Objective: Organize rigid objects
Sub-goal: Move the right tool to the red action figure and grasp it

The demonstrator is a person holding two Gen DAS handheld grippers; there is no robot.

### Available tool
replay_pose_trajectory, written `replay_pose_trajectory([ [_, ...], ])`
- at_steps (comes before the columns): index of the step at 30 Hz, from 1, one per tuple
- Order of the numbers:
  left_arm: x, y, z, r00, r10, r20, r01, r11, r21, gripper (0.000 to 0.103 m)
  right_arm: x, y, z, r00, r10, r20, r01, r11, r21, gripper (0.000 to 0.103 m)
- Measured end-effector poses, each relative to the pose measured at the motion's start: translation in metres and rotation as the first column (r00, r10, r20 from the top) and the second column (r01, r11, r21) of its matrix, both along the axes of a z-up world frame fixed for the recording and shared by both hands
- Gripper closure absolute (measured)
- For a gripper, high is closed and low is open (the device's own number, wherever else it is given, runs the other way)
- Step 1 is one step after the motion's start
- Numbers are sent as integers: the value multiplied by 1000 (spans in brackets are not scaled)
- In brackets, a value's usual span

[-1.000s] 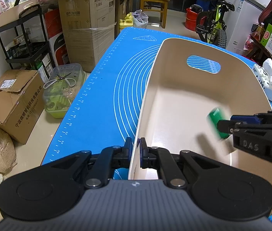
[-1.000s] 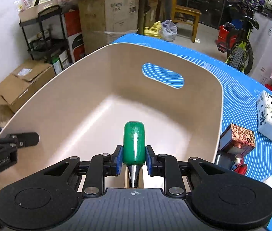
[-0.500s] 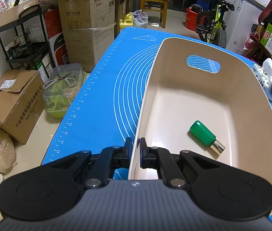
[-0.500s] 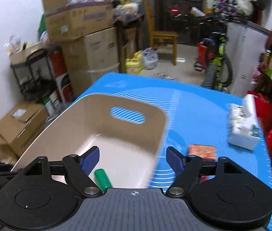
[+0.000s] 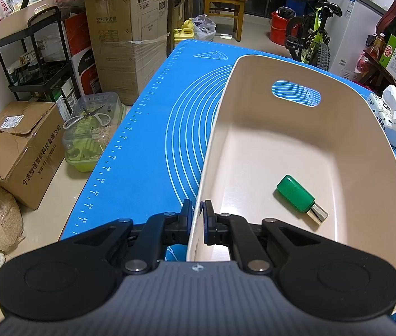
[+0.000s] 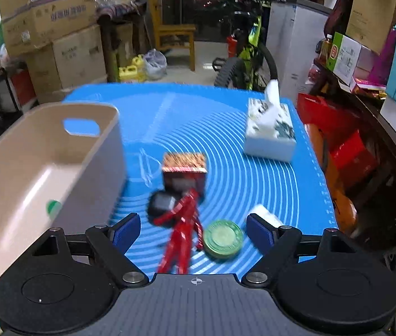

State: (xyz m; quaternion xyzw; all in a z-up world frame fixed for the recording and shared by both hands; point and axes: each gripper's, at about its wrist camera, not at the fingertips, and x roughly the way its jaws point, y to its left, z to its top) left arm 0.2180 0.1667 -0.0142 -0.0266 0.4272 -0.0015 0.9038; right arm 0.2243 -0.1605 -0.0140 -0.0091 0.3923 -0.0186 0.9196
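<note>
My left gripper is shut on the near left wall of the beige bin, which stands on the blue mat. A green bottle with a gold neck lies on the bin floor. In the right wrist view my right gripper is open and empty above the mat, to the right of the bin. Between its fingers lie a red figure and a round green tin. A black object and a patterned box sit just beyond.
A tissue box stands at the mat's far right. A small white item lies by the right fingertip. Cardboard boxes, a shelf rack and a clear container stand on the floor to the left. A bicycle is behind.
My right gripper opened and let the green bottle drop into the bin. It then lifted out and swung right, over the items on the mat. My left gripper has not moved.
</note>
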Motion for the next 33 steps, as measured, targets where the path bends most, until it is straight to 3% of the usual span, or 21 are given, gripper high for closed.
replay_pose_trajectory([
  [4, 0, -2, 0, 1000, 0, -1, 0, 1000, 1, 93, 7, -1, -23, 999, 37, -5, -37, 999, -22, 19],
  [8, 0, -2, 0, 1000, -1, -1, 1, 1000, 1, 93, 19, 4, -37, 997, 63, -35, -62, 998, 15, 21],
  [14, 0, -2, 0, 1000, 1, -1, -1, 1000, 0, 93, 34, 19, -51, 991, 91, -93, -90, 996, 22, 37],
  [21, 0, -3, 0, 1000, 0, 0, 0, 1000, 1, 93, 51, 19, -67, 988, 54, -144, -49, 998, 36, 55],
  [23, 0, -3, 0, 1000, 1, -1, -1, 1000, -1, 93, 55, 17, -69, 988, 44, -149, -38, 998, 47, 55],
  [25, 0, -4, 0, 1000, 0, -1, 0, 1000, 0, 93, 57, 16, -70, 989, 28, -147, -21, 998, 53, 65],
  [28, 0, -4, 0, 1000, 1, -1, -1, 1000, -1, 93, 56, 12, -69, 990, 7, -141, 5, 996, 88, 66],
  [33, 0, -4, 0, 1000, 1, -1, -1, 1000, -1, 93, 42, 15, -62, 995, 39, -91, -33, 998, 60, 66],
])
